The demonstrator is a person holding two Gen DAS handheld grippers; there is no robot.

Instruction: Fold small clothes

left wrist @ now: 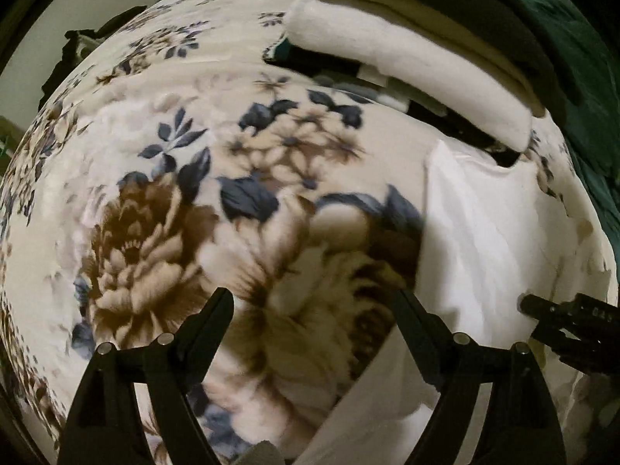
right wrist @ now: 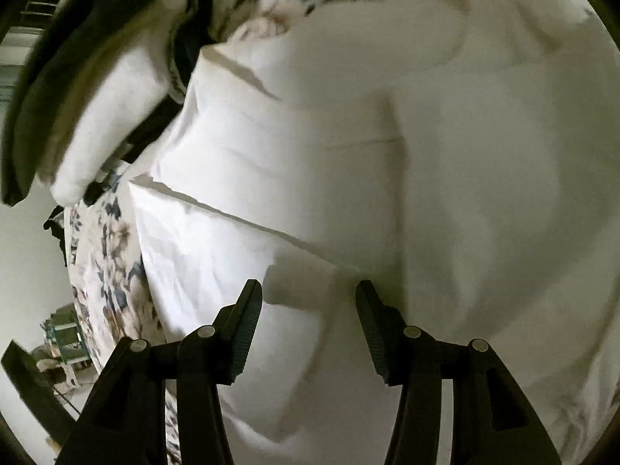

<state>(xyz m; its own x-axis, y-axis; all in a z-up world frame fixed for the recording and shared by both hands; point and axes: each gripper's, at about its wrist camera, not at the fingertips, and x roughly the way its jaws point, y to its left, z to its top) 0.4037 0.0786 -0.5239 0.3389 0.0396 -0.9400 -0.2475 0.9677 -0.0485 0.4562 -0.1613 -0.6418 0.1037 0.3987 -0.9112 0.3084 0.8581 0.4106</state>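
A white garment [left wrist: 484, 232] lies spread on a floral blanket [left wrist: 193, 193], at the right of the left wrist view. It fills most of the right wrist view [right wrist: 387, 155], with folded edges showing. My left gripper [left wrist: 314, 302] is open and empty above the blanket, left of the garment. My right gripper [right wrist: 309, 290] is open and empty just above the garment; its black body shows at the right edge of the left wrist view [left wrist: 569, 329].
A stack of folded clothes [left wrist: 407, 50], white, beige and dark, lies at the back of the blanket, also at the left of the right wrist view [right wrist: 97, 97]. Dark green fabric [left wrist: 581, 77] lies at the far right. A wall and a dark item [left wrist: 93, 42] stand beyond the blanket's left edge.
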